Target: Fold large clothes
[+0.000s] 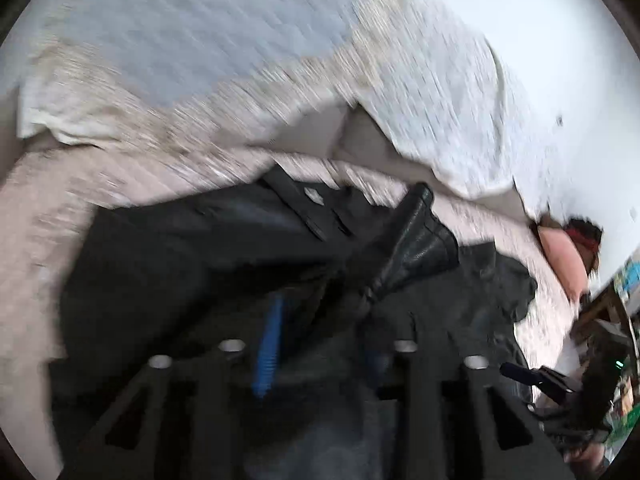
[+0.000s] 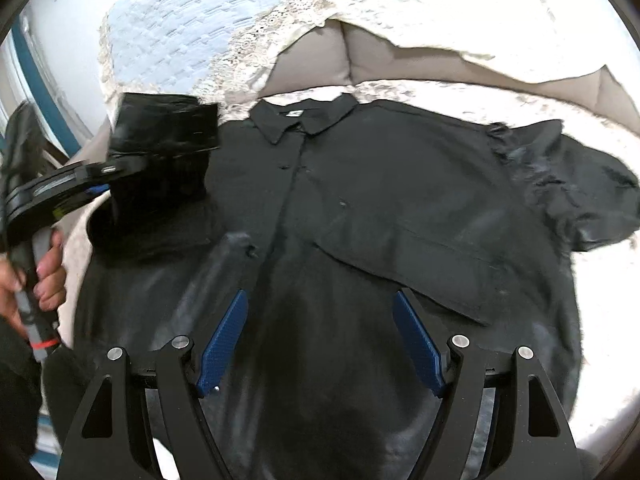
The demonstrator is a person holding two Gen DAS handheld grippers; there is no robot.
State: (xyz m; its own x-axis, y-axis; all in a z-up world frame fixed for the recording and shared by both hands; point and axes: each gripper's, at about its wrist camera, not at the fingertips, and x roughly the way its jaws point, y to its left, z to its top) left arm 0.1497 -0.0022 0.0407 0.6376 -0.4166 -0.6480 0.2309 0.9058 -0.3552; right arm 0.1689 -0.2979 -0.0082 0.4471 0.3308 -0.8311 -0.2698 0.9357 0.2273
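A black short-sleeved shirt (image 2: 360, 200) lies face up on a pale textured cover, collar (image 2: 304, 116) towards the backrest. My right gripper (image 2: 320, 298) hovers open over its lower front, nothing between the blue pads. The left gripper (image 2: 102, 184) is at the shirt's left side, with the left sleeve (image 2: 160, 140) lifted and blurred beside it. In the left wrist view that sleeve (image 1: 416, 240) rises from between the fingers of the left gripper (image 1: 320, 332). The pads stand apart, and the left pad's blue face (image 1: 268, 344) is bare. The shirt's body (image 1: 180, 260) spreads out to the left.
A white lace throw (image 2: 440, 12) drapes the beige backrest cushions (image 2: 380, 60) behind the shirt. A pink cushion (image 1: 560, 256) and cluttered shelves (image 1: 620, 320) sit at the right. A hand (image 2: 44, 276) holds the left gripper's handle.
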